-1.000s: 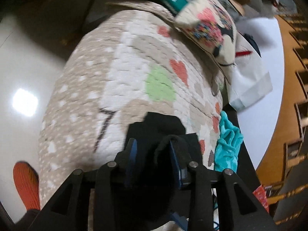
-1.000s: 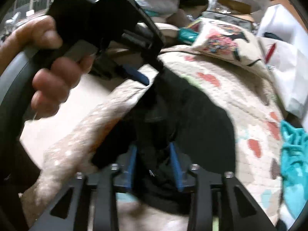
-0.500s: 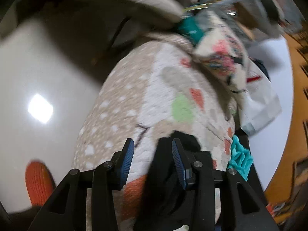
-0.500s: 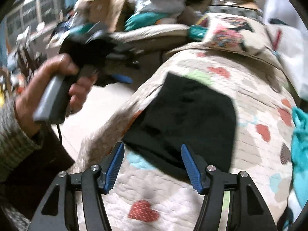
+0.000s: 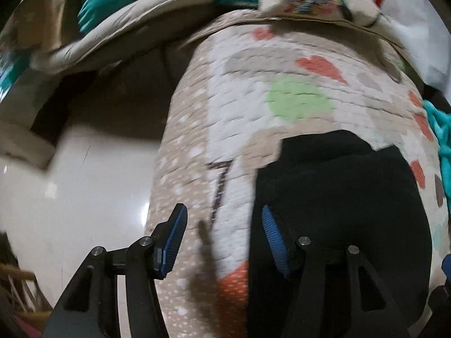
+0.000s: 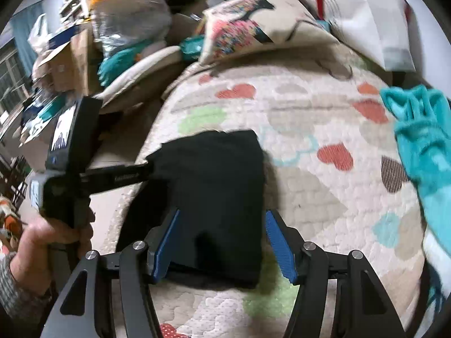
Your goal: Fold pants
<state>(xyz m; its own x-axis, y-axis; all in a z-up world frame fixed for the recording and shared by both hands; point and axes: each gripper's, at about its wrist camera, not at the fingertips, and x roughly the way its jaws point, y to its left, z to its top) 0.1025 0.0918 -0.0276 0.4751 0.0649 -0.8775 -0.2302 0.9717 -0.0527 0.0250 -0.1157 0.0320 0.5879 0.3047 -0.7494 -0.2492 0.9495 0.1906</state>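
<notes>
Pants (image 6: 220, 186) lie folded on quilt (image 6: 324, 197). Left hand-held gripper (image 5: 222, 242) opening, right hand-held gripper (image 6: 221, 246) wide, both empty. We judge only tidying remains.

pants (image 6: 214, 191) on quilt (image 6: 310, 197) | towel (image 6: 422, 140) right – at the edge | pillow (image 6: 248, 28) behind

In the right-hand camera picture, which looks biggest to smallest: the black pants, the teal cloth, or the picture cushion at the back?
1. Black pants, folded on the heart quilt.
2 and 3. Teal cloth and picture cushion look alike in size; the cushion lies farther back, so their order is unsure.
</notes>
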